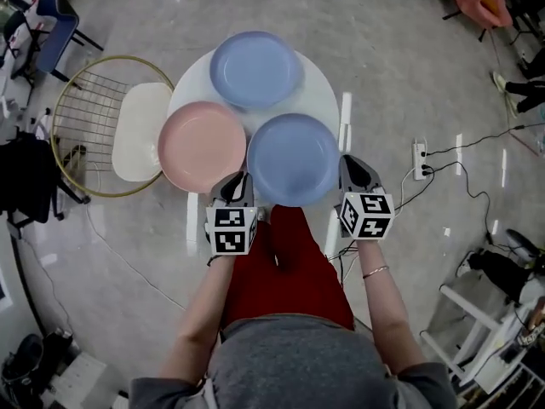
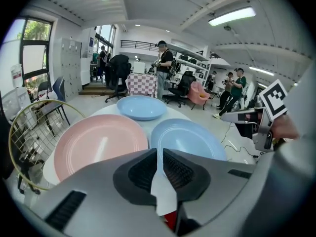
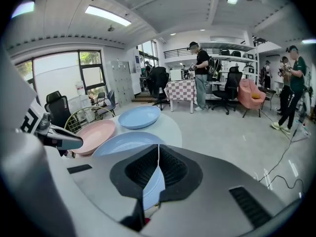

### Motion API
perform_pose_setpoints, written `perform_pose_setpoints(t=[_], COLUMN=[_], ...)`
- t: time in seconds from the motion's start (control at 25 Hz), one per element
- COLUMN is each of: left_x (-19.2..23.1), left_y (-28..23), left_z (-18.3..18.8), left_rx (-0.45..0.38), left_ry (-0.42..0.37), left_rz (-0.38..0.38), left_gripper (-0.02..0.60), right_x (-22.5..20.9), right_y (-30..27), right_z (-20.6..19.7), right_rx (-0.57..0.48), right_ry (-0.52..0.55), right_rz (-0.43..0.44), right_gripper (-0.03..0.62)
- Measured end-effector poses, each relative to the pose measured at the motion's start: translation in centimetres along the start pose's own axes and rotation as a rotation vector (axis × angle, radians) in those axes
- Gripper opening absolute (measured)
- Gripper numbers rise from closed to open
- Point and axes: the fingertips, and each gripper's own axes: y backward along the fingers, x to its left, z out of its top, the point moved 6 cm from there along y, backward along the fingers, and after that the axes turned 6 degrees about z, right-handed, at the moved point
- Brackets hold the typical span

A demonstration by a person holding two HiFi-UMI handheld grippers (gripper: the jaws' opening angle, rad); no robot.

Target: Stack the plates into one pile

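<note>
Left gripper [image 1: 241, 184] is hovering at the near edge of the white round table [image 1: 328, 92], pointing at the seam between the pink plate [image 1: 202, 146] and the near blue plate [image 1: 294, 158] — its pads are standing slightly apart, a narrow slit with nothing in it. Right gripper [image 1: 353, 170] is sitting just beside the right rim of the near blue plate, pads pressed together and gripping nothing; whether it is touching the rim, can't tell. Both are pointing down and away from the person, whose forearms [image 1: 200, 313] are reaching in from the bottom of the head view. All three plates are lying flat and unstacked on the table — pink at near left, blue at near right, the two just beside each other, and the far blue plate [image 1: 255, 69] lying behind them toward the far edge. Left of the table a gold wire chair [image 1: 85, 126] with a white seat pad [image 1: 140, 130] is standing close. A power strip [image 1: 419, 158] is lying on the floor to the right. Farther back, a person [image 3: 201, 75] is standing by a checked table [image 3: 180, 90].
</note>
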Motion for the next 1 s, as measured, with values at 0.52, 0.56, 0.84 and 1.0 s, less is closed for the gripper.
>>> perform_pose_setpoints(t=[0.52, 0.56, 0.84, 1.0], left_x=[-1.0, -1.0, -1.3, -1.4], left_y=[-1.0, -1.1, -2.3, -3.0], left_z=[-2.4, -2.6, -3.4, -3.8], left_rx=[0.115, 0.123, 0.168, 0.197], left_ry=[0.177, 0.188, 0.266, 0.283], left_rz=[0.093, 0.095, 0.097, 0.106], left_gripper=[0.096, 0.1, 0.129, 0.137], right_x=[-2.3, -2.4, -3.2, -3.6], right_y=[-5.1, -5.3, -7.1, -7.8], right_z=[0.4, 0.2, -0.4, -0.7], right_rx=[0.177, 0.195, 0.283, 0.321], right_ry=[0.181, 0.184, 0.236, 0.246], right_rz=[0.12, 0.13, 0.145, 0.165], right_gripper=[0.031, 0.031, 0.032, 0.032])
